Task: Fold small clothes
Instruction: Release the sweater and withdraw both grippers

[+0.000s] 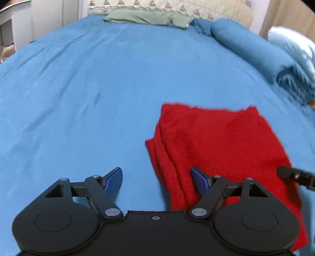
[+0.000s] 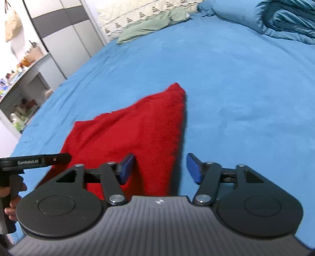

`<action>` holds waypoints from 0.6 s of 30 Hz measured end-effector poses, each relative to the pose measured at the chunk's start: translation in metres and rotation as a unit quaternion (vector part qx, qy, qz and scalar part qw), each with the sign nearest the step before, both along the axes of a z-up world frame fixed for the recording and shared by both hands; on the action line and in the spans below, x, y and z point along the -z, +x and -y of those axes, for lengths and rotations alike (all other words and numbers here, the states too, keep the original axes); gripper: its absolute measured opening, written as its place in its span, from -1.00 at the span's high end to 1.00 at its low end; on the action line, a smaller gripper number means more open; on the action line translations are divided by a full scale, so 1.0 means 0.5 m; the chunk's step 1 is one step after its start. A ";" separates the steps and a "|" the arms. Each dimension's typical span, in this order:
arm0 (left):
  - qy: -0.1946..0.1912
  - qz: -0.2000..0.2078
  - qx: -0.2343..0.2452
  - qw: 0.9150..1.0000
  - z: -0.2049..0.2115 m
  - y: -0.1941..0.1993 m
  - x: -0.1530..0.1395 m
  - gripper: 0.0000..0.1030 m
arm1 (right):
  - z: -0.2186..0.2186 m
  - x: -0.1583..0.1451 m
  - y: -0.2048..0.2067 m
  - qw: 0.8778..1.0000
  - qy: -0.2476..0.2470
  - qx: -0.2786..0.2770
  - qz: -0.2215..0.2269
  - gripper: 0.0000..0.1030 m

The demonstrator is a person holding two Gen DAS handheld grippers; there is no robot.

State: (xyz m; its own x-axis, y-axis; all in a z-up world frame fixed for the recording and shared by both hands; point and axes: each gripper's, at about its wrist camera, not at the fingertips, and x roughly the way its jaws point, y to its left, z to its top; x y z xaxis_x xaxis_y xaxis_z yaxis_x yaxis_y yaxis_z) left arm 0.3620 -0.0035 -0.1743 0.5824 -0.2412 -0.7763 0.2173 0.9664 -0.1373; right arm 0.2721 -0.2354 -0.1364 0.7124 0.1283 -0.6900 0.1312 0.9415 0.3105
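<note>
The left gripper body reads "GenRobot.AI" in white.

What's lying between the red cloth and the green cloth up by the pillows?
Nothing: only bare blue bedsheet between red cloth and green cloth, in both wrist views.

The bed has a big blue sheet (a bit wrinkly). A folded red cloth lies flat on it. At the far end sit a green cloth and a rolled blue blanket, well apart from the red one.
</note>
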 end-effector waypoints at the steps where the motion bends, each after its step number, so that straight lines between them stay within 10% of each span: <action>1: 0.003 0.004 0.002 1.000 -0.001 -0.002 0.004 -0.62 | -0.002 0.007 0.003 1.000 -0.001 -0.001 -0.003 -0.59; 12: 0.027 0.086 -0.006 0.996 -0.026 -0.121 -0.175 -0.60 | -0.025 -0.184 -0.095 0.995 -0.046 -0.019 0.082 -0.68; 18: 0.042 0.140 -0.007 0.989 -0.026 -0.288 -0.334 -1.00 | -0.082 -0.349 -0.219 0.991 -0.096 -0.009 0.097 -1.00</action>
